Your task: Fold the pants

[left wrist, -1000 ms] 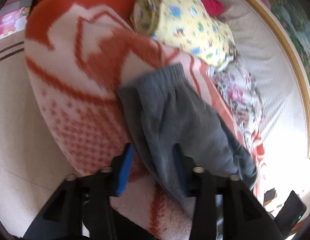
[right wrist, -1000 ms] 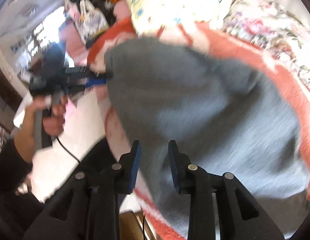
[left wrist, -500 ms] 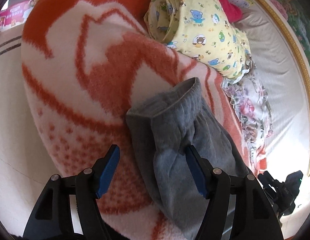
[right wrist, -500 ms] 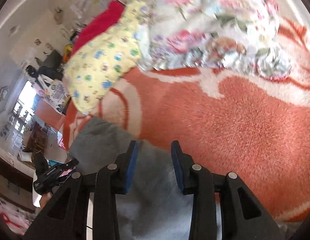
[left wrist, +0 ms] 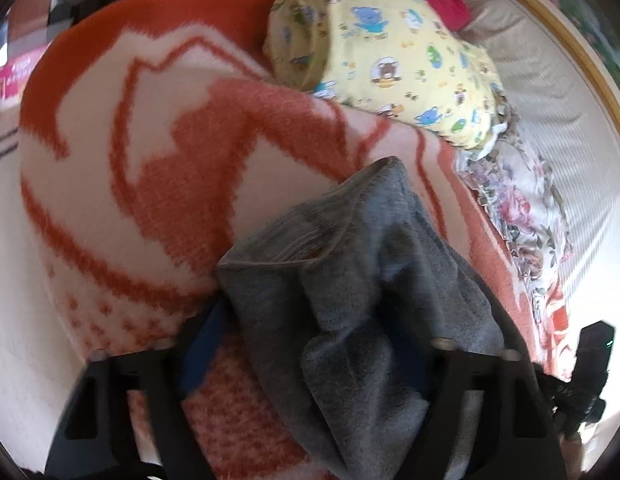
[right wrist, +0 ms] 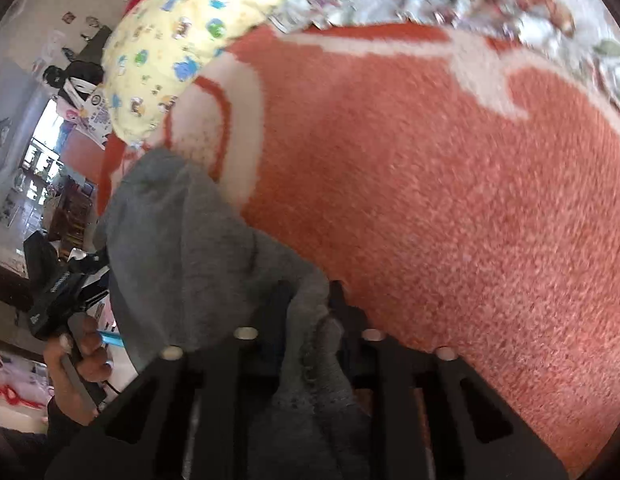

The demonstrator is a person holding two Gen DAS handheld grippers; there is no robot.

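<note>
Grey fleece filled the foreground: your right gripper (right wrist: 306, 320) was pinched on a bunched edge of the pants (right wrist: 190, 248), while your left gripper (left wrist: 310, 340) sat wide apart, straddling the waistband end (left wrist: 330, 232), not gripping. Pants lay rumpled on the orange blanket (right wrist: 430, 200), with the yellow pillow (left wrist: 390, 52) beyond. My guess: with only one side held, pulling could've dragged the fold crooked.

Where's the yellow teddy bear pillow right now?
In the left wrist view the yellow pillow lies top centre on the orange blanket, beyond the grey pants and beside the flowery cloth.
</note>
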